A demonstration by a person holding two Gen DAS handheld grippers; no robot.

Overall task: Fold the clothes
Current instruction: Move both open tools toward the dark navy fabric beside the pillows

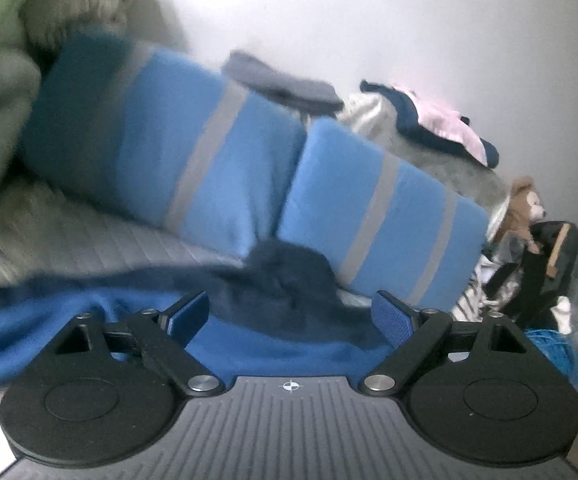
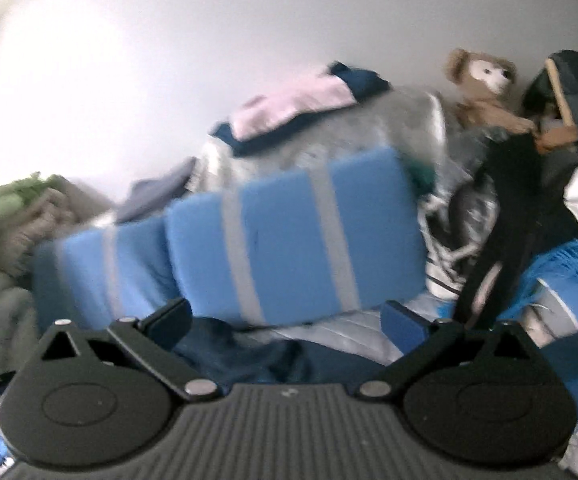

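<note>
A dark navy garment lies crumpled on a bright blue cloth on the bed, just beyond my left gripper, which is open with nothing between its blue pads. In the right wrist view the same dark garment lies bunched below my right gripper, also open and holding nothing. Both views are blurred.
Two blue pillows with grey stripes lean behind the garment. A folded pink and navy pile rests on a silver-grey heap. A teddy bear, bags and blue yarn crowd the right; green and beige bedding is at left.
</note>
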